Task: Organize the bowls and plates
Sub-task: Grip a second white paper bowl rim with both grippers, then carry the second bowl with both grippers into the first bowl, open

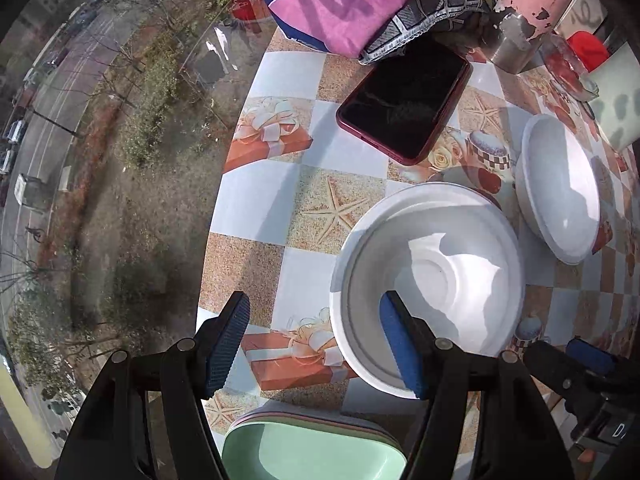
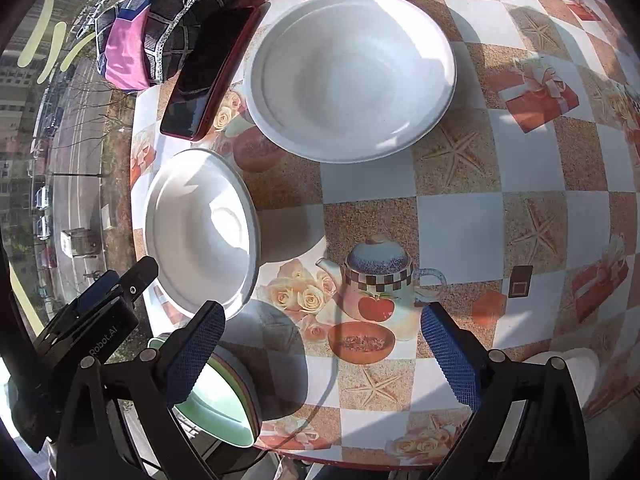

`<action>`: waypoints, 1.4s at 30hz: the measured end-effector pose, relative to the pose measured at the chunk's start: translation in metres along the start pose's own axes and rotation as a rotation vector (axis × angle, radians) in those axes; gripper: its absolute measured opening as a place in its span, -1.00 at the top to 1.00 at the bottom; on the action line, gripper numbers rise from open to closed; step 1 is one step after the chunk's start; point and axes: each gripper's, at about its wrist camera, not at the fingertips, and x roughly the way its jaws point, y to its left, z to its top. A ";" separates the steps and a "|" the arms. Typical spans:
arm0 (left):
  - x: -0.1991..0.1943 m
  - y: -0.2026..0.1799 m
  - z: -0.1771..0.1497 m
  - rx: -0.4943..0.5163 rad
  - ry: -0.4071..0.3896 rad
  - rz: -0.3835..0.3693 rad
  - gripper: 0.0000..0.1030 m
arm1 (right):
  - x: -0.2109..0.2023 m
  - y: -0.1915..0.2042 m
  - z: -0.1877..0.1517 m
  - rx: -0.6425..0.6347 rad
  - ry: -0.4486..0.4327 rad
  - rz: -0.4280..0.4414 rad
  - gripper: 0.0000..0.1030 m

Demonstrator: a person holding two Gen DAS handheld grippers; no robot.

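On my left wrist camera, my left gripper [image 1: 316, 344] hangs open and empty, one pad over the white bowl [image 1: 428, 284]. The white plate [image 1: 558, 188] sits just beyond that bowl.

On my right wrist camera, my right gripper [image 2: 324, 356] stands open, empty, beside the bowl [image 2: 202, 232]; the green bowl stack [image 2: 224, 396] sits nearer me.

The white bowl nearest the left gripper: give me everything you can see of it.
The white bowl is deep and round, glossy like glazed ceramic, with a stepped rim and a ringed bottom. It is empty and sits upright on the patterned tablecloth near the table's curved edge, half in sunlight. One blue pad of the left gripper hangs over its inside; contact is unclear.
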 end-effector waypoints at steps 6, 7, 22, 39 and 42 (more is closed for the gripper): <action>0.029 -0.002 0.008 0.031 0.041 -0.008 -0.38 | 0.023 0.008 -0.001 -0.008 0.028 0.003 -0.92; 0.033 -0.002 0.007 0.036 0.051 -0.011 -0.38 | 0.025 0.002 -0.006 -0.014 0.032 0.000 -0.92; 0.029 -0.059 -0.051 0.224 0.104 -0.094 0.32 | -0.012 -0.068 -0.100 -0.058 0.241 -0.043 0.64; 0.005 -0.074 -0.214 0.357 0.153 -0.109 0.33 | -0.092 -0.067 -0.266 -0.221 0.374 -0.179 0.54; 0.006 -0.069 -0.217 0.348 0.158 -0.118 0.33 | -0.103 -0.080 -0.273 -0.195 0.377 -0.155 0.54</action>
